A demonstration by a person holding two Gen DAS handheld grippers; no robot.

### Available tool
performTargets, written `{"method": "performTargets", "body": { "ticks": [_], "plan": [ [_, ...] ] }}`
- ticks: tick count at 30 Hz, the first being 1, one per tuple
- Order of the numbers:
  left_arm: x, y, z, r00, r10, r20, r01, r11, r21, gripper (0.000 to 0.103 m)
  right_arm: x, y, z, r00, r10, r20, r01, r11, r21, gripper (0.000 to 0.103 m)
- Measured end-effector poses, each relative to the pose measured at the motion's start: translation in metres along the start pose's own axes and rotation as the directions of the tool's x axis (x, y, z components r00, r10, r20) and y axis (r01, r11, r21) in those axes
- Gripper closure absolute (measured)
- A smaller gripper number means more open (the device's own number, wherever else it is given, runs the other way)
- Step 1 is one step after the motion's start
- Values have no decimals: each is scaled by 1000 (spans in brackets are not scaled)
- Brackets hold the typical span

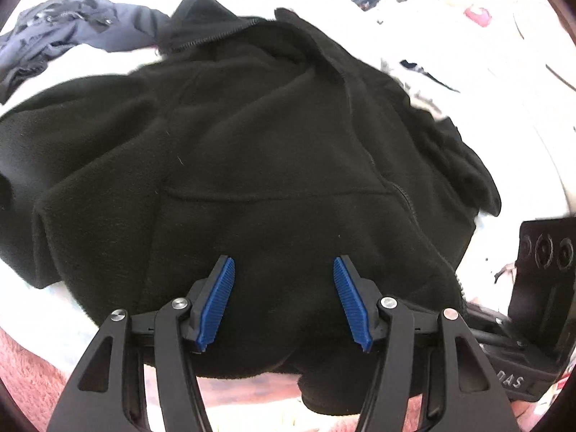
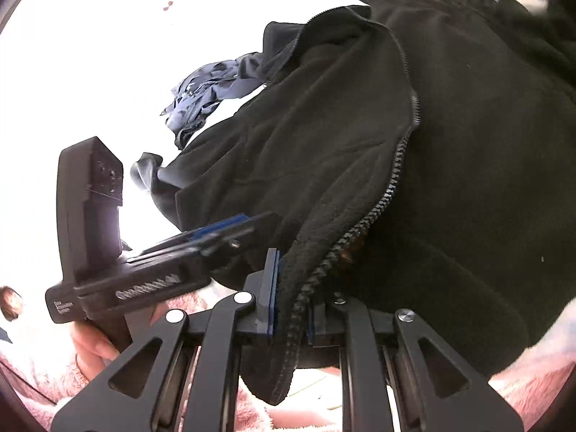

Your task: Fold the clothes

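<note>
A black fleece zip jacket (image 1: 252, 136) lies spread on a white surface, collar at the far side, hem toward me. My left gripper (image 1: 284, 270) hovers open over its lower hem, blue pads (image 1: 216, 302) wide apart with only fleece beneath them. In the right wrist view my right gripper (image 2: 293, 288) is shut on the jacket's zipper edge (image 2: 360, 226) near the hem, the black zipper teeth running down between its fingers. The left gripper (image 2: 223, 230) shows there too, at the left, held by a hand (image 2: 90, 342).
A crumpled navy garment (image 1: 61, 36) lies at the far left beyond the jacket, seen also as the navy garment (image 2: 208, 90). A pink fluffy cover (image 1: 32, 370) lies along the near edge. The right gripper's body (image 1: 540, 288) sits at the right. Clutter fills the far right.
</note>
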State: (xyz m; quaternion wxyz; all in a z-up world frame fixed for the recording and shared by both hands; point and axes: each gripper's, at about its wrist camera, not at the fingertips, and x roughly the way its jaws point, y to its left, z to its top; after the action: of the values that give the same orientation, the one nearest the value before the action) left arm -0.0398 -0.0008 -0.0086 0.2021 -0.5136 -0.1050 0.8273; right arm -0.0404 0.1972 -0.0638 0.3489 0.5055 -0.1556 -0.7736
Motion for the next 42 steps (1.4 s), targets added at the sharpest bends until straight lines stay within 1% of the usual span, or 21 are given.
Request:
{"method": "performTargets", "body": {
  "ticks": [2, 4, 6, 8, 9, 10, 11, 12, 14, 17, 19, 21, 23, 25, 30, 32, 34, 36, 37, 40, 42],
  "plan": [
    [1, -1, 0, 1000, -5, 1, 5, 1000, -8, 43, -6, 1, -3, 999, 39, 17, -39, 999, -9, 91],
    [2, -1, 1, 1000, -10, 1, 10, 1000, -15, 43, -13, 4, -5, 998, 51, 35, -50, 998, -23, 90],
    [3, -2, 1, 1000, -14, 2, 15, 1000, -23, 43, -11, 8, -3, 999, 8, 34, -7, 1000, -24, 89],
    [4, -3, 1, 1000, -19, 2, 19, 999, -30, 42, -8, 11, 1, 999, -41, 36, 41, 999, -20, 77],
    [5, -3, 1, 1000, -22, 3, 22, 999, -34, 41, -10, 11, 3, 999, -21, 45, 22, 1000, -21, 66],
    [6, -3, 2, 1000, -24, 3, 24, 999, -38, 39, -12, 10, 6, 998, 14, 58, -13, 1000, -17, 63],
    [6, -4, -1, 1000, -24, -2, 24, 999, -31, 37, -14, 10, 9, 996, 47, 71, -47, 999, -8, 64],
    [6, -4, -4, 1000, -23, -9, 23, 1000, -21, 36, -16, 8, 13, 994, 65, 91, -66, 998, 5, 61],
    [8, -6, -9, 999, -25, -27, 25, 1000, -5, 36, -15, 2, 21, 992, 70, 108, -74, 997, 38, 58],
    [14, -9, -15, 997, -42, -64, 42, 999, 5, 35, 0, -1, 26, 995, -40, 91, 37, 999, 40, 57],
    [17, -9, -19, 996, -38, -83, 39, 999, 13, 36, 15, -2, 24, 992, -113, 58, 110, 993, 43, 58],
    [18, -8, -19, 995, -33, -94, 35, 999, 17, 37, 25, -7, 18, 989, -146, 16, 145, 988, 54, 58],
    [13, -9, -13, 995, -73, -72, 74, 997, 12, 37, 41, -7, 19, 984, -178, 9, 177, 983, 55, 61],
    [7, -12, -5, 993, -109, -40, 110, 994, 17, 36, 40, -7, 18, 972, -234, 14, 234, 972, 39, 67],
    [15, -22, 10, 994, -103, -25, 105, 993, 63, 36, 25, 2, 30, 938, -330, 103, 328, 944, 35, 66],
    [16, -21, 14, 988, -154, -9, 154, 986, 60, 36, 23, 2, 34, 921, -372, 119, 372, 928, 26, 66],
    [15, -20, 20, 979, -206, 2, 205, 977, 50, 36, 32, -2, 37, 908, -410, 91, 409, 912, 33, 66],
    [19, -21, 24, 974, -227, -9, 227, 973, 49, 36, 28, -16, 29, 899, -436, 39, 434, 900, 50, 66],
    [24, -21, 25, 975, -220, -26, 221, 974, 45, 36, 33, -20, 28, 899, -437, 23, 435, 899, 54, 66],
    [51, -17, 16, 978, -160, -136, 165, 986, 26, 36, 41, -31, 25, 901, -434, 3, 433, 899, 59, 66],
    [55, -13, 1, 978, -132, -161, 142, 989, 48, 37, 45, -28, 30, 901, -434, -8, 434, 900, 49, 66]
  ]
}}
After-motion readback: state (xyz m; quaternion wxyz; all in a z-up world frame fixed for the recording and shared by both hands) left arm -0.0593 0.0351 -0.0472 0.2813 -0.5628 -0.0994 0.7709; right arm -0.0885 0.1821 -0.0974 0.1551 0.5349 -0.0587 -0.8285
